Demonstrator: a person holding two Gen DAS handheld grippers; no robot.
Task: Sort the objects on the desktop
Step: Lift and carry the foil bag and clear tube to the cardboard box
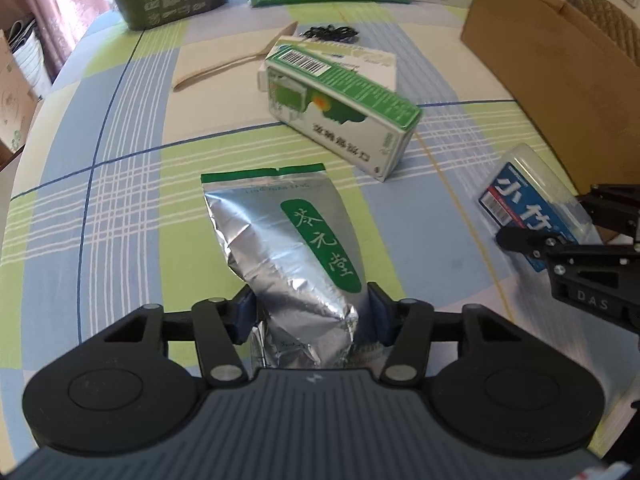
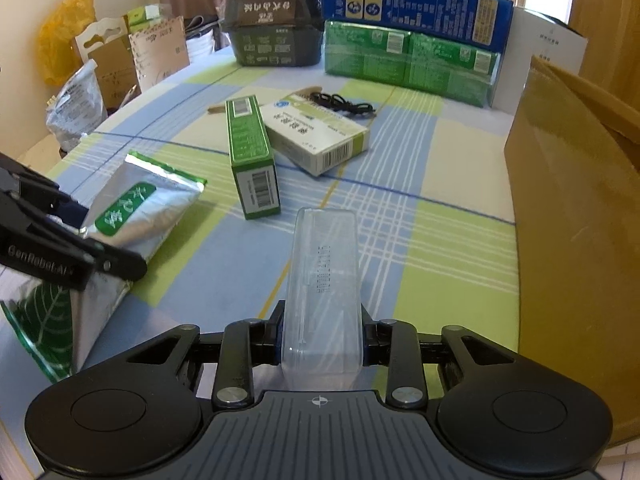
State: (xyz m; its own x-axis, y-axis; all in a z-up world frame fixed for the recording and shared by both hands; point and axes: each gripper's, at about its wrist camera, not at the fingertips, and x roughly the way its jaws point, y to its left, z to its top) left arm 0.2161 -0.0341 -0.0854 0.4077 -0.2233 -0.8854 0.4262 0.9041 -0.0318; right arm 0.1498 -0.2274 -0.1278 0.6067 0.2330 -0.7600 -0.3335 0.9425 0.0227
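A silver foil pouch (image 1: pixel 280 232) with a green label lies on the checked tablecloth (image 1: pixel 120 160). My left gripper (image 1: pixel 312 312) is shut on its near end, both pads pressing into the crinkled foil. In the right wrist view the same pouch (image 2: pixel 140 208) sits at the left with the left gripper (image 2: pixel 96 236) clamped on it. A clear plastic box (image 2: pixel 324 264) is squeezed between the pads of my right gripper (image 2: pixel 322 336), its far end slightly raised. From the left wrist view this box (image 1: pixel 528 200) shows a blue label, with the right gripper (image 1: pixel 560 220) around it.
A green-and-white carton (image 2: pixel 252 160) lies mid-table against a white medicine box (image 2: pixel 316 136), with a black cable (image 2: pixel 344 104) and a wooden utensil (image 1: pixel 224 68) behind. A tall cardboard box (image 2: pixel 580 220) stands at the right. Stacked green and blue packs (image 2: pixel 408 40) line the far edge.
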